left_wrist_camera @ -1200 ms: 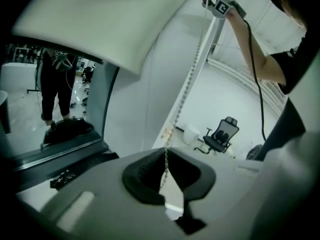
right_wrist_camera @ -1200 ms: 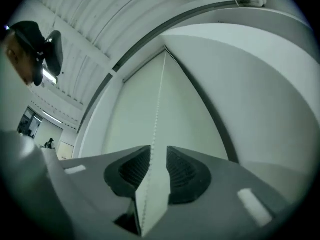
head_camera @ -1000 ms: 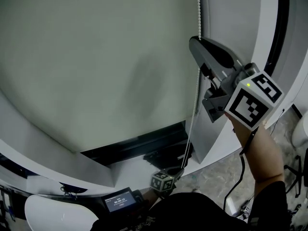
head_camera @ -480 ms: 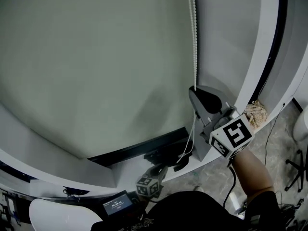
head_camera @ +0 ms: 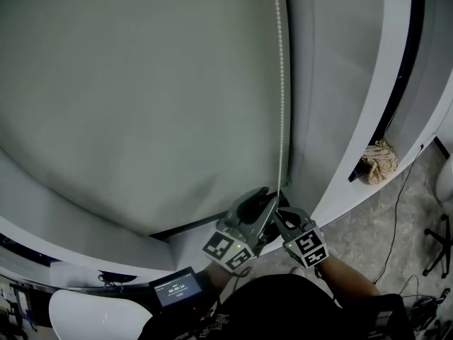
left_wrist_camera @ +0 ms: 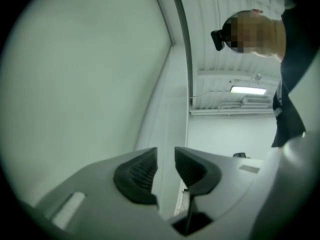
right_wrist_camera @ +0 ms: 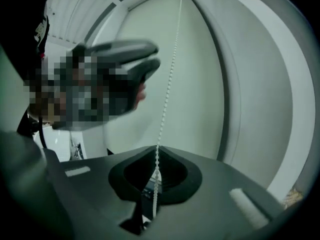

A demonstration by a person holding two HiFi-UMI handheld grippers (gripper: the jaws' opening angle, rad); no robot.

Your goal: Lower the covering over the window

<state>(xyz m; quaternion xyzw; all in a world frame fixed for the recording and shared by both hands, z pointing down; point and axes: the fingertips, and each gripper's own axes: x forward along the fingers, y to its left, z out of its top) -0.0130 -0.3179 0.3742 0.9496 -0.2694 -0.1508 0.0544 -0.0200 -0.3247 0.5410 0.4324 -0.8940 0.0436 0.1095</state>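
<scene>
We hold both tools low at the foot of the window: the right gripper (right_wrist_camera: 156,153) pinches the bead chain (right_wrist_camera: 167,84) between jaws pressed together, while the left gripper (left_wrist_camera: 166,159) beside it is opening its jaws, nothing between them. Beyond, the chain climbs the right edge of the blind (head_camera: 141,83), which hangs over nearly all the window
</scene>
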